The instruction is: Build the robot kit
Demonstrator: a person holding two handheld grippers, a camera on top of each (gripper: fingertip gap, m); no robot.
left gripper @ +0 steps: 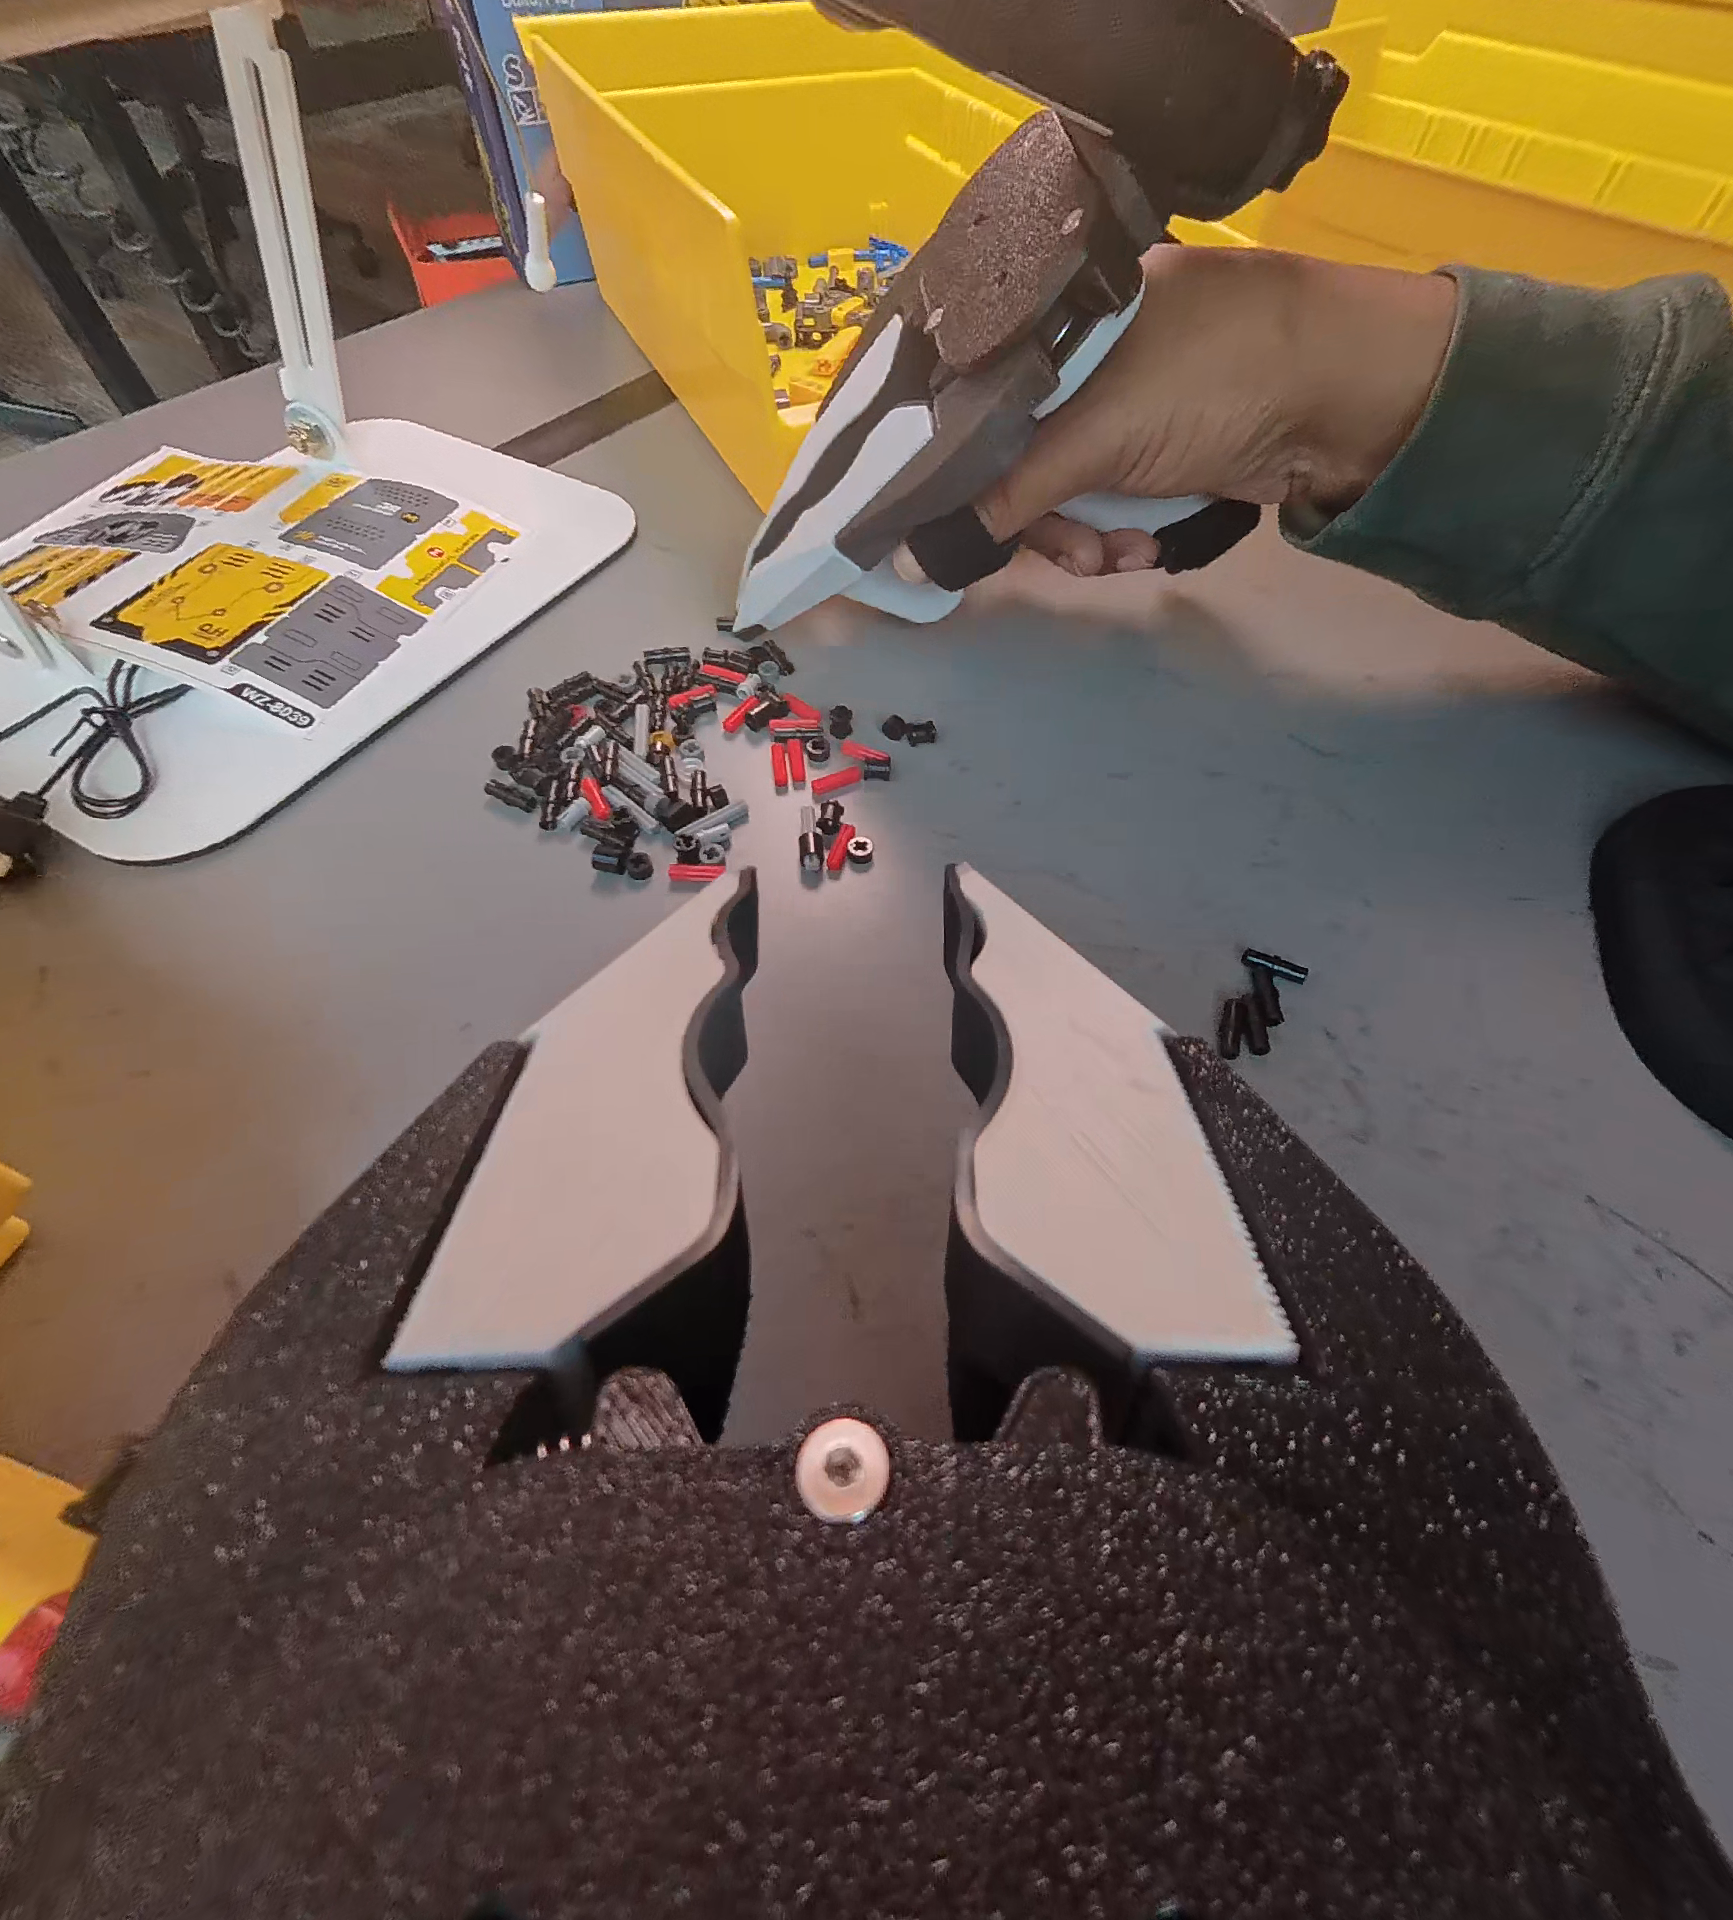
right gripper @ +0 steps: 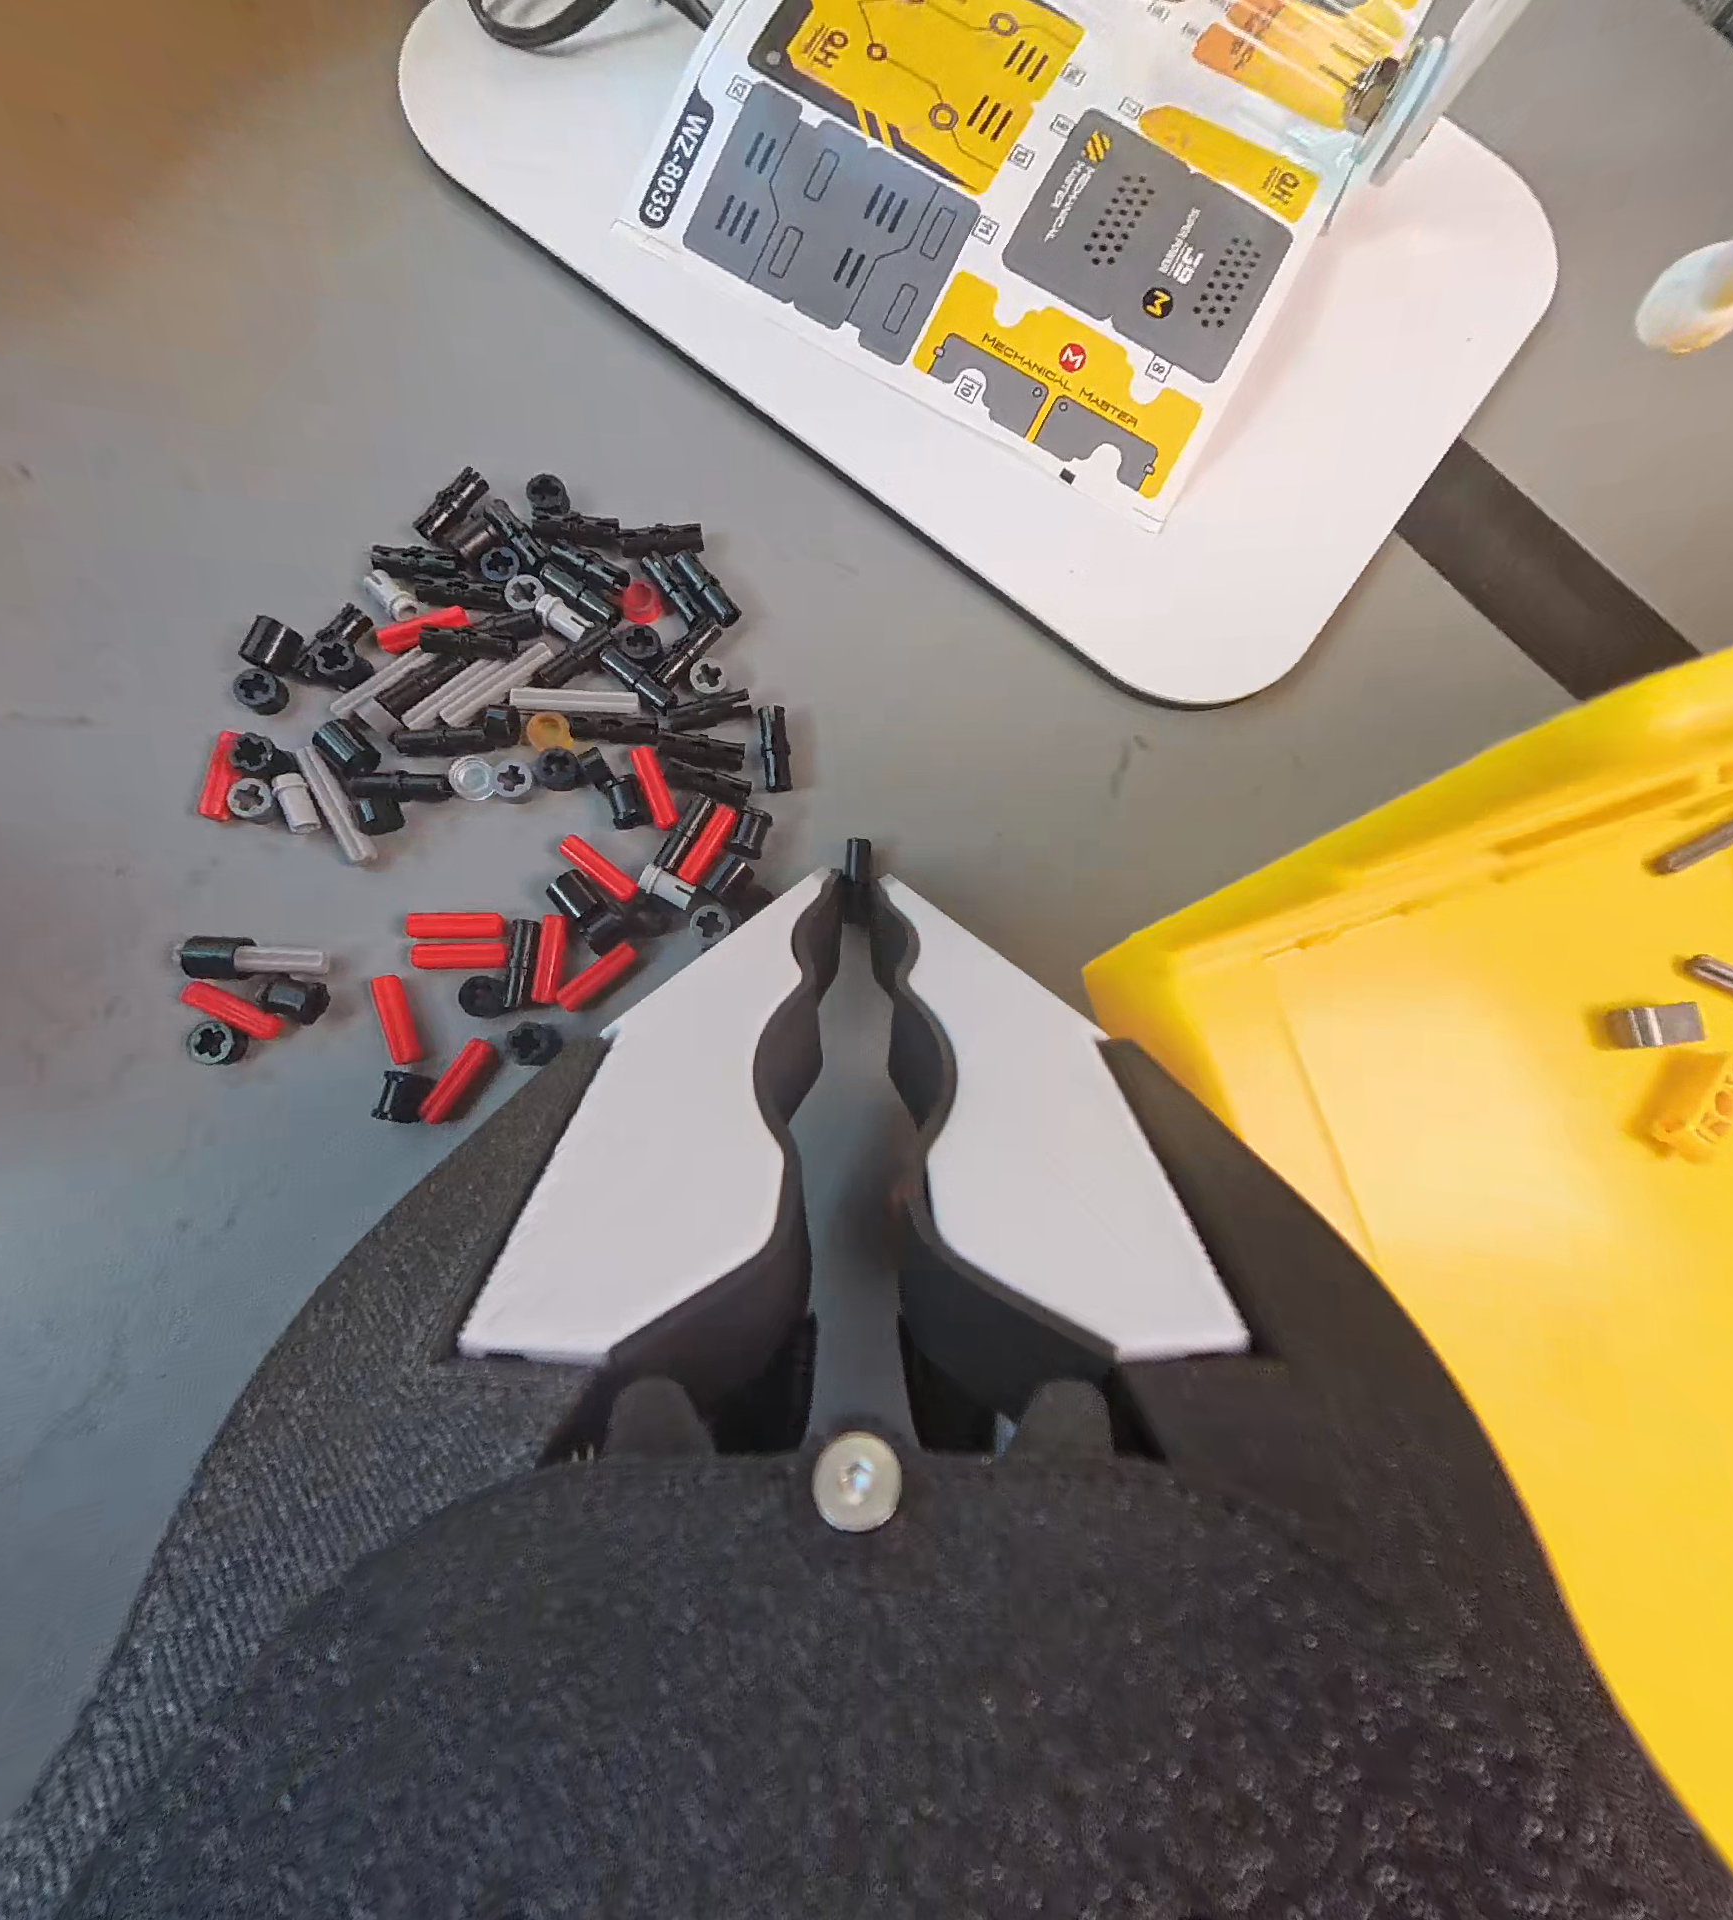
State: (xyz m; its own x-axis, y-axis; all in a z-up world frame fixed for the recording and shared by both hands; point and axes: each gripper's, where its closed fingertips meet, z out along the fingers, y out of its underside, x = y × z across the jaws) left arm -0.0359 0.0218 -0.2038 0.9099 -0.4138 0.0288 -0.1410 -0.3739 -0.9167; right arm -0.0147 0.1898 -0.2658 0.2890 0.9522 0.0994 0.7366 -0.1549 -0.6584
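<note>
A pile of small black, red and grey building-toy pins (left gripper: 696, 758) lies on the grey table (left gripper: 1153, 831); it also shows in the right wrist view (right gripper: 498, 748). My left gripper (left gripper: 849, 883) is open and empty, low over the table just in front of the pile. My right gripper (right gripper: 856, 885) is shut on a small black pin (right gripper: 856, 864) at its tips, beside the pile's edge. In the left wrist view the right gripper (left gripper: 753, 623), held by a hand (left gripper: 1226, 416), has its tips at the far side of the pile. Several black pins (left gripper: 1257, 1003) lie apart at the right.
A white stand base (left gripper: 405, 644) holds a yellow and grey sticker sheet (left gripper: 249, 571), also seen in the right wrist view (right gripper: 955, 239). Yellow bins (left gripper: 737, 208) with parts stand behind; one bin (right gripper: 1516, 1143) is right of my right gripper. A black pad (left gripper: 1724, 977) lies at the right. My right fingertips sit around 20 cm from my left ones.
</note>
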